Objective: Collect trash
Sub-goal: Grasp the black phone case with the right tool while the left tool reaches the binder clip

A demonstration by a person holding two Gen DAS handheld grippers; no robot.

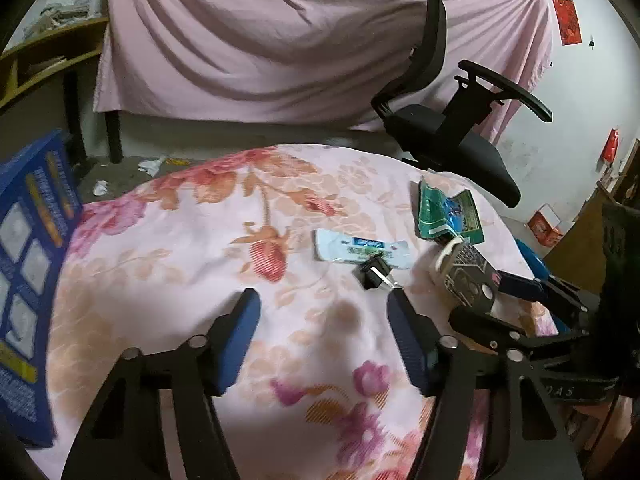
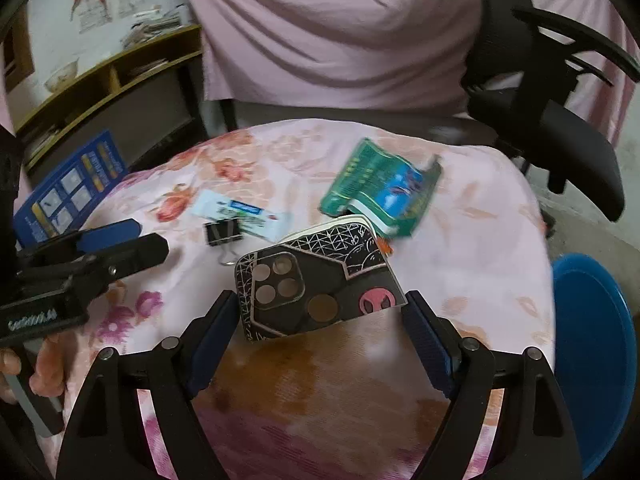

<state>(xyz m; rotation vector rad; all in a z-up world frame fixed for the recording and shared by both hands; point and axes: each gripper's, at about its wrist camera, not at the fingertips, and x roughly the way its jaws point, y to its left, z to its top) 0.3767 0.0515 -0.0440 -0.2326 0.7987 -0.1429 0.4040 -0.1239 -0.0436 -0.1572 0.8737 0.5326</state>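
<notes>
Green wrapper [image 2: 380, 192] on floral cloth [image 2: 480, 220], beside phone case [image 2: 320, 284].

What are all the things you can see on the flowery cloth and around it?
phone case: one, black with pink emblem, between the right fingers
green wrapper: one, green and blue, behind the phone case
white wrapper: one, pale blue-white, middle of the floral cloth
binder clip: one, black, against the white wrapper
blue box: one, blue, left edge
office chair: one, black, behind the cloth
blue bin: one, right, lower
pink sheet: one, hanging at back
left gripper: open, empty
right gripper: around the phone case
</notes>
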